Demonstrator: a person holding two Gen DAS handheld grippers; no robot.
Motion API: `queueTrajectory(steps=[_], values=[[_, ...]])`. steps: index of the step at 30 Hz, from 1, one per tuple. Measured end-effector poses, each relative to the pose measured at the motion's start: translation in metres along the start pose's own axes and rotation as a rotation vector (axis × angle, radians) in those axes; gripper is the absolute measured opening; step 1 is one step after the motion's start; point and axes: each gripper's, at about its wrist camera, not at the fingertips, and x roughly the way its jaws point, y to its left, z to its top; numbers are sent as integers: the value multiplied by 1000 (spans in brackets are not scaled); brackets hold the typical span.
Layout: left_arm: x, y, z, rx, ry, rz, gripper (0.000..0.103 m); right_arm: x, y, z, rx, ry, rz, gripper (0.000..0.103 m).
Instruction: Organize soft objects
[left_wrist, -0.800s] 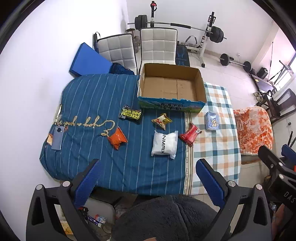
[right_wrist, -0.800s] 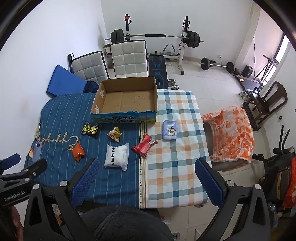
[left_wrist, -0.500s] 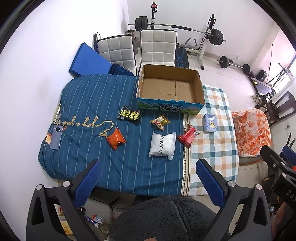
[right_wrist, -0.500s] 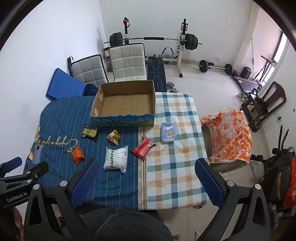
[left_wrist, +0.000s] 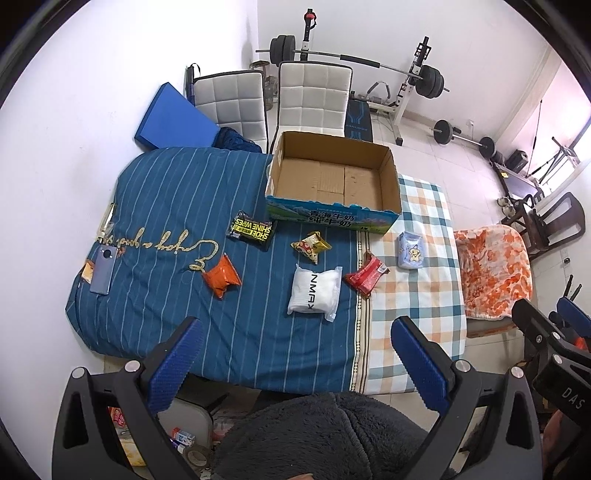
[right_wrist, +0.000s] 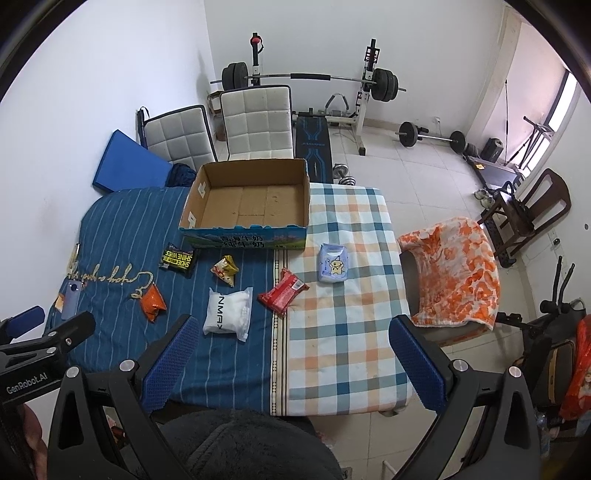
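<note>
Both the left claw (left_wrist: 295, 363) and right claw (right_wrist: 295, 363) are held wide apart, high above the table. Near the open cardboard box (left_wrist: 332, 181), the white pillowy plastic pack (left_wrist: 314, 293) is judged light and squashy, best pinched across its middle.

Blue striped cloth (left_wrist: 177, 192); checked cloth (right_wrist: 351, 295) (blue, orange, white); orange pouch (left_wrist: 221, 276); red packet (right_wrist: 282, 295); white pack (left_wrist: 314, 293).

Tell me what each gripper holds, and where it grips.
Nothing. The left gripper and right gripper are both open and empty, well short of the packets.
</note>
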Motion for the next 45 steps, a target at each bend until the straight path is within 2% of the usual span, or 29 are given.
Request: queueTrajectory(steps=[22, 45], values=[[-12, -4, 7, 13, -39, 15, 103, -12, -5, 3, 2, -49, 6, 103], [-13, -12, 2, 22, -41, 20, 103, -6, -10, -7, 4, -36, 19, 103]])
